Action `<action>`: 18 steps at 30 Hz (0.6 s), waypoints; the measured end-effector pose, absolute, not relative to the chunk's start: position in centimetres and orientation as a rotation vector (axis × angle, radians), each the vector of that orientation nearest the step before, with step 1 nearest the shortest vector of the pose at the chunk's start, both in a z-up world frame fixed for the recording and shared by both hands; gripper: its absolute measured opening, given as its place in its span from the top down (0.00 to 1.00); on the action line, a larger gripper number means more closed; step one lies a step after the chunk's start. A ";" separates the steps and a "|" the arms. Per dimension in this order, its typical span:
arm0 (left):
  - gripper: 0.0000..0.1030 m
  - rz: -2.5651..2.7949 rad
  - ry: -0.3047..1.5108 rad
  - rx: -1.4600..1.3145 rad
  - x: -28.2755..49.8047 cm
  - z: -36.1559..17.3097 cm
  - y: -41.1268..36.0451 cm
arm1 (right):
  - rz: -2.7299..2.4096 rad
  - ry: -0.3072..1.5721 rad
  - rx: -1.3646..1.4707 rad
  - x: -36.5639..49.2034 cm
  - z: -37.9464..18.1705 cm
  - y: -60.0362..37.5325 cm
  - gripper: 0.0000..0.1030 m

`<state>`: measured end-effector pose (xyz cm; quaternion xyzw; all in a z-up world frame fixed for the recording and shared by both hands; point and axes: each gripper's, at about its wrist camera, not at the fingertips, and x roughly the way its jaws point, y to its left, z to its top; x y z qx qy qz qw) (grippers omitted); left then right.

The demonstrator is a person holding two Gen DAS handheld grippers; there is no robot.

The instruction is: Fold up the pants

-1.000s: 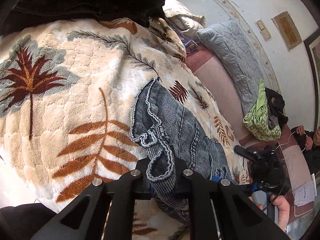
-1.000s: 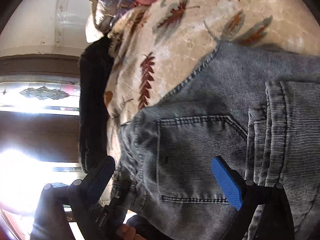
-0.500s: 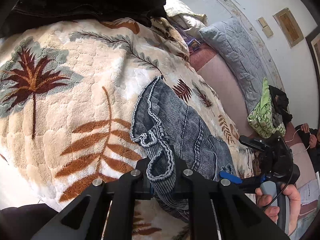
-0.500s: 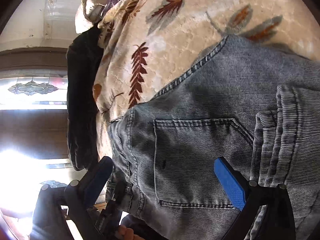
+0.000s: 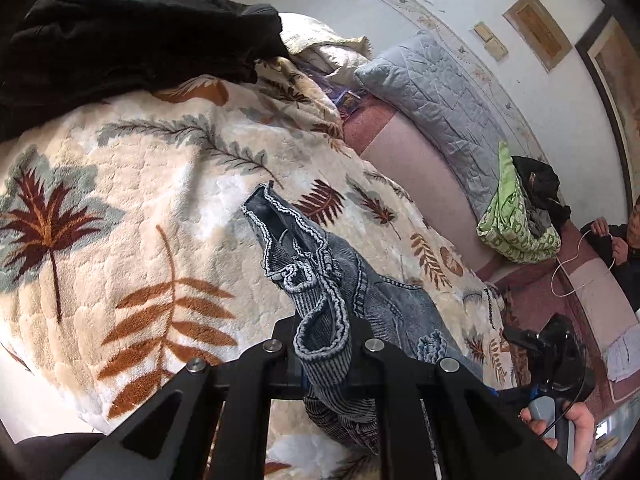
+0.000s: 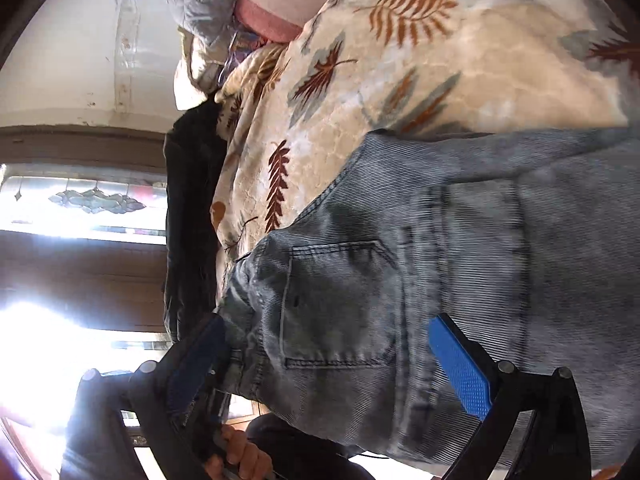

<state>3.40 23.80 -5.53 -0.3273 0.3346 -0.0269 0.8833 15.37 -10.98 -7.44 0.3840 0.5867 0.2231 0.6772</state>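
The pants are grey-blue acid-wash jeans (image 5: 372, 292) lying folded lengthwise on a cream leaf-print blanket (image 5: 132, 208). My left gripper (image 5: 324, 356) is shut on the bunched hem end of the jeans and holds it lifted off the blanket. In the right wrist view the waist and back pocket (image 6: 340, 304) of the jeans (image 6: 480, 240) fill the frame. My right gripper (image 6: 324, 356) is open with its blue pads (image 6: 460, 368) wide apart astride the pocket area. The right gripper also shows in the left wrist view (image 5: 552, 364), at the jeans' far end.
A black garment (image 5: 132, 44) lies at the blanket's far edge, also seen in the right wrist view (image 6: 188, 216). A grey quilted pillow (image 5: 436, 92), a green bag (image 5: 516, 224) and a seated person (image 5: 624, 244) are to the right. A bright window (image 6: 60, 208) is behind.
My left gripper has lifted the hem end higher, and the leg now stands up off the blanket. My right gripper has shifted along the waist, still open.
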 end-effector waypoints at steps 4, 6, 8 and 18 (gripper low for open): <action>0.91 -0.117 0.647 -0.552 4.3 -1.5 19.6 | 0.317 1.203 0.871 11.7 -7.3 -19.7 0.00; 0.91 -0.167 0.617 -0.469 4.5 0.7 16.1 | 0.257 1.138 0.922 10.0 -7.3 -23.9 0.00; 0.91 -0.234 0.585 -0.390 4.5 2.8 12.1 | 0.222 1.091 0.978 8.7 -7.4 -27.5 0.00; 0.90 -0.495 0.829 -0.032 4.1 -3.8 -9.5 | 0.203 0.928 1.074 5.5 -9.2 -33.8 0.00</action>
